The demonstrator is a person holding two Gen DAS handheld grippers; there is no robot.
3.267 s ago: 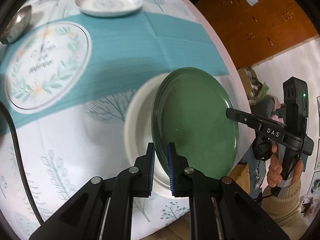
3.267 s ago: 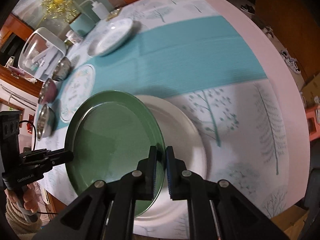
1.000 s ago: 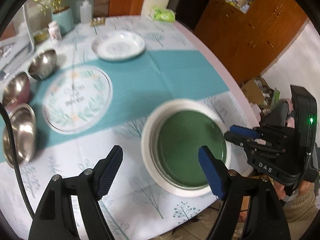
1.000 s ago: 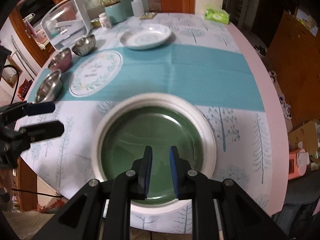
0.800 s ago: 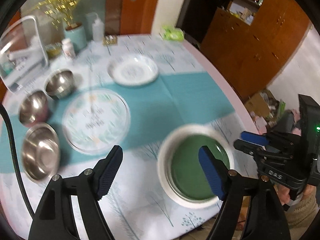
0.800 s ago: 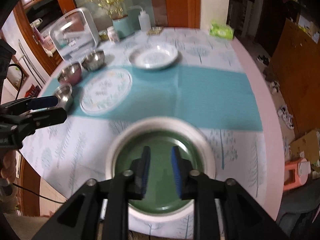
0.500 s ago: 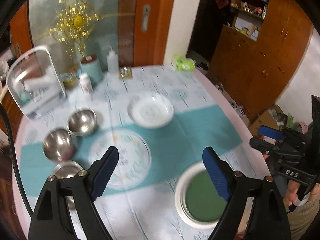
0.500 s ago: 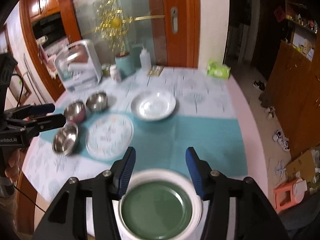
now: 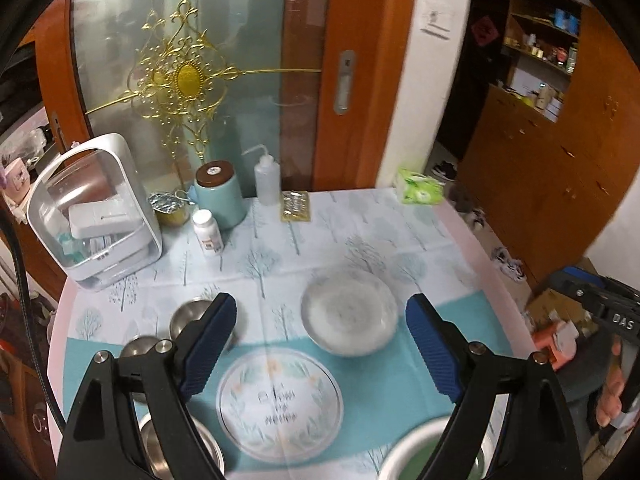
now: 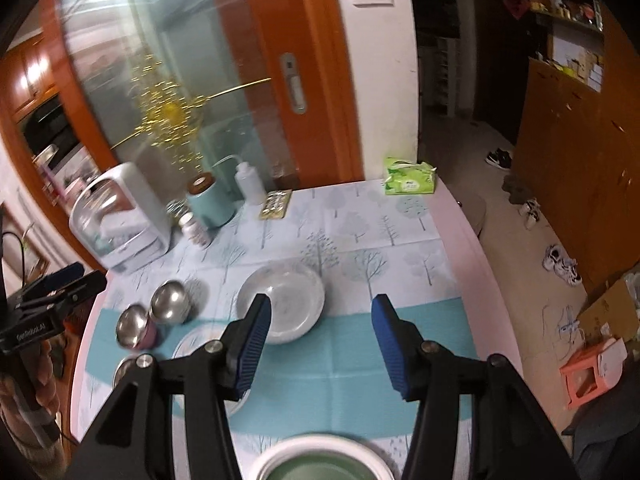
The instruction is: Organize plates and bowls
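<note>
Two grippers hang above the table with nothing between their pads: the left gripper (image 9: 320,346) stands wide apart, and the right gripper (image 10: 320,346) is parted somewhat less. At the near edge the green plate (image 10: 325,471) already sits nested in the white plate (image 10: 276,460), so that pair looks dealt with. Still loose on the tablecloth (image 9: 360,240) are the deep white dish (image 9: 349,314), the flat floral plate (image 9: 279,401) just in front of it, and a cluster of steel bowls (image 10: 168,303) off to the left. The dish and floral plate look like glazed ceramic: stiff, fairly heavy for their thinness, slick under rubber pads, and liable to chip or crack if knocked against another piece. The floral plate lies almost flush with the cloth, so its rim gives little purchase; it would be best pinched at the edge with one pad sliding under, probably from opposite sides with both grippers. The deep dish offers a raised wall that is easier to clamp. The steel bowls should be light, tough and slippery, and a grip across the lip would suit them. How many bowls there are is hard to say, perhaps three, since the fingers hide part of the cluster.
</note>
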